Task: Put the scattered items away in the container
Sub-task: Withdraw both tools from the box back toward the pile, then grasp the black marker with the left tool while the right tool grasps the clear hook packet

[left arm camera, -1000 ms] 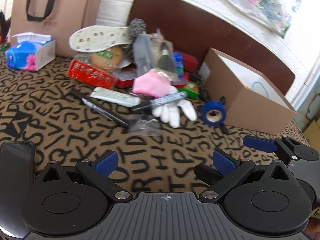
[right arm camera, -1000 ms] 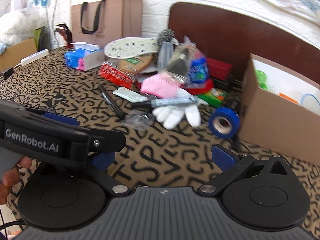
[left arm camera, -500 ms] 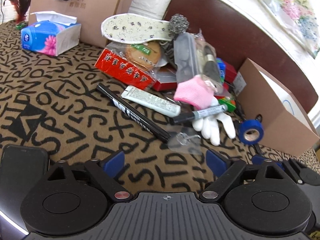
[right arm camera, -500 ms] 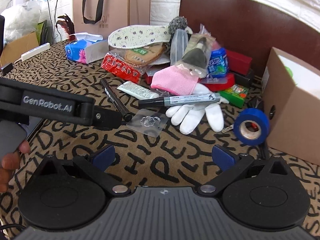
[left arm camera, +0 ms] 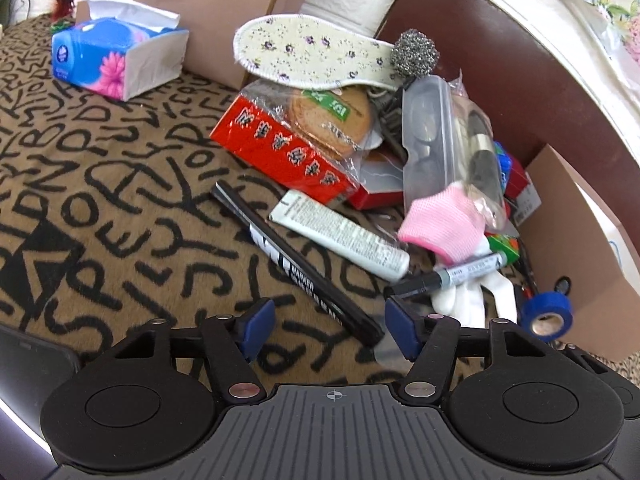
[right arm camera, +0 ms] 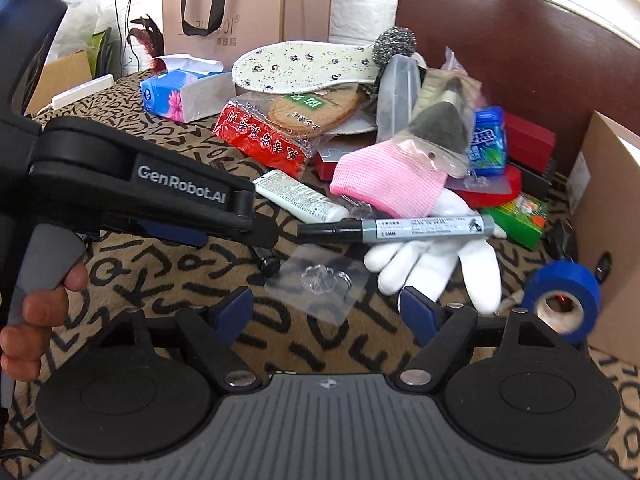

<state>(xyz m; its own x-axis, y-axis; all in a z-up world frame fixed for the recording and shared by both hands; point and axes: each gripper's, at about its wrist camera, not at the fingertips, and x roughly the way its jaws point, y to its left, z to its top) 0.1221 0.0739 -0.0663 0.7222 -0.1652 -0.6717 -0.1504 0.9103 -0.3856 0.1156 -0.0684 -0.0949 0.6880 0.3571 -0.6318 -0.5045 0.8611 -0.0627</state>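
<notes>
A black marker [left arm camera: 296, 268] lies slanted on the patterned cloth. Its near end sits between the fingers of my left gripper [left arm camera: 330, 326], close to the right pad, and the jaws are closing without pressing it. My right gripper [right arm camera: 326, 310] hovers low with a clear plastic packet [right arm camera: 320, 280] just ahead of its gap; its jaws are closing too, on nothing. The left gripper [right arm camera: 264, 240] reaches in from the left in the right wrist view. The open cardboard box [left arm camera: 580, 248] [right arm camera: 608, 200] stands at the right.
A pile fills the middle: grey marker [right arm camera: 412, 226] across a white glove [right arm camera: 440, 256], white tube [left arm camera: 340, 236], red packet [left arm camera: 280, 148], insole [left arm camera: 316, 52], blue tape roll [right arm camera: 560, 296] beside the box. A tissue pack [left arm camera: 112, 56] and paper bag [right arm camera: 248, 0] stand behind. A phone [left arm camera: 24, 364] lies near left.
Both grippers have moved forward and down toward the pile, and their jaws have narrowed. The left one now straddles the black marker's near end; the right one has come up to the clear packet.
</notes>
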